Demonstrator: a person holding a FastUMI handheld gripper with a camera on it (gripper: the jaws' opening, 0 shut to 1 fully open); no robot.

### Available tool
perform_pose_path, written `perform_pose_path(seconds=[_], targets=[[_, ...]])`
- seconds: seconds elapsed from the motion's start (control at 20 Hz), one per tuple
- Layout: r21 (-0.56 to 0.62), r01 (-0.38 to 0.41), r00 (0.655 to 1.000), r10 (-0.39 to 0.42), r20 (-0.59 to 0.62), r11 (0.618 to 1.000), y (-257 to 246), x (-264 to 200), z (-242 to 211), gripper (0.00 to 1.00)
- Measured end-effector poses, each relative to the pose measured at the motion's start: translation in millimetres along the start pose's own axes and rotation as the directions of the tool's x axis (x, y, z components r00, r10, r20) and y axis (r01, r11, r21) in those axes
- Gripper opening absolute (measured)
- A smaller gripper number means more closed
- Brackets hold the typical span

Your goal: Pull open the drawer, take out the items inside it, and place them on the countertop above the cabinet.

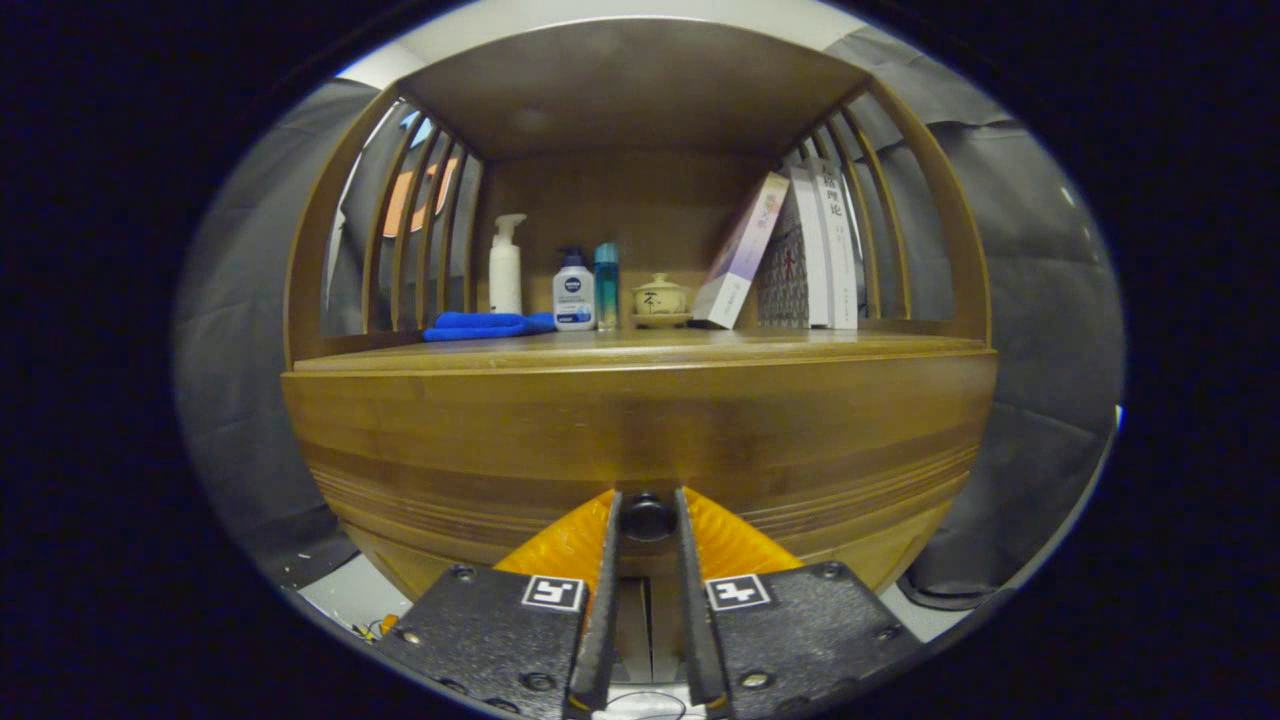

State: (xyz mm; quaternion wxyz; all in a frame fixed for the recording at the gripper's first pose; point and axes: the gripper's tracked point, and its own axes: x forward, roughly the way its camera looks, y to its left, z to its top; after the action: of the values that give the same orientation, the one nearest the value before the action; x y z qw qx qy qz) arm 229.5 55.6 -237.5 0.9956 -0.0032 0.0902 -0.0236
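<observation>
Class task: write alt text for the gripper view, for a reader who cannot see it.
The gripper jaws close around the dark drawer knob on a wooden cabinet. On the countertop above stand bottles, a blue cloth, a small lidded cup and leaning books.

1. The hand-held gripper [647, 517] is level and points straight at the drawer front, just under the worktop's front edge.
2. Its two fingers [607, 590] run forward nearly parallel, drawn close with a narrow gap between them.
3. The fingertips sit on either side of the dark round knob [647, 516], one pressing on its left and one on its right; the knob is pinched between them.
4. Each finger mount carries a square marker on top, the two mounts sitting side by side behind the fingers.
</observation>
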Motion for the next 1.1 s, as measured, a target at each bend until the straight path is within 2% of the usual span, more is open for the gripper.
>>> perform_pose_path(seconds=[0.35, 1.1], targets=[[-0.001, -0.020, 0.999, 0.019, -0.026, 1.000, -1.5, -3.0, 0.2, 0.25], [-0.047, -0.030, 0.997, 0.027, -0.070, 0.998, -8.1, -81.7, -15.5, 0.24]])
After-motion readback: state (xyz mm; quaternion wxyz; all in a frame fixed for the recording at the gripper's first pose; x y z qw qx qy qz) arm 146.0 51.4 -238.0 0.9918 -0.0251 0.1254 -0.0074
